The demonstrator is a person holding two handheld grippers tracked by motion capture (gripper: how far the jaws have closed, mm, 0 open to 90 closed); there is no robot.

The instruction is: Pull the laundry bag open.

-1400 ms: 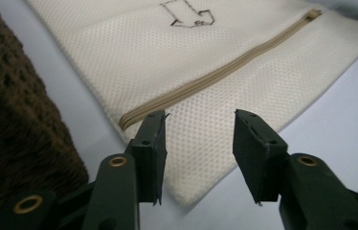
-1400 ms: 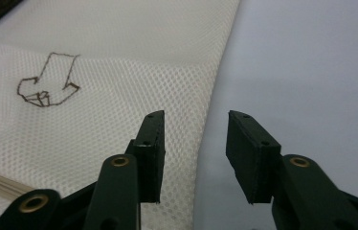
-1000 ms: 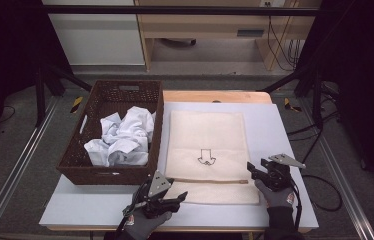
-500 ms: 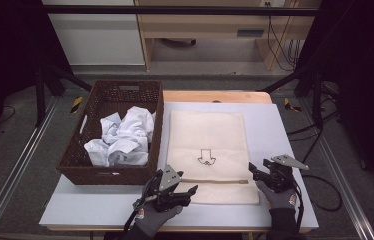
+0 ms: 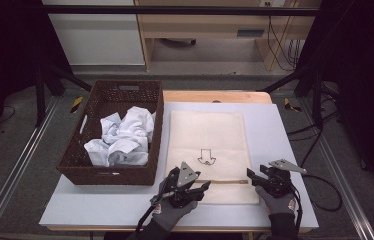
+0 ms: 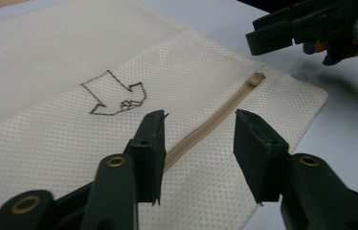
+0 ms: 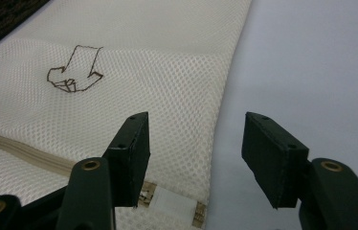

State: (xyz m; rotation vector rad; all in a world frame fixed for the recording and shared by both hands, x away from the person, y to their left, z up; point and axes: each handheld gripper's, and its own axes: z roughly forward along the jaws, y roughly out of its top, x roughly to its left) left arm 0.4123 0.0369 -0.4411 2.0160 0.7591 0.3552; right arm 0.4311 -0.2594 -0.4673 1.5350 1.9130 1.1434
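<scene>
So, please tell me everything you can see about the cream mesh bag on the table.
The mesh bag is a flat, cream, rectangular pouch of fine netted fabric. It lies spread on the pale table, beside the brown basket. A small brown arrow drawing marks its middle. A beige zipper runs across near the person's end and looks closed, its pull at the right edge. The left gripper straddles the zipper, its jaws having just been closing; the right gripper stands open over the bag's right edge.
</scene>
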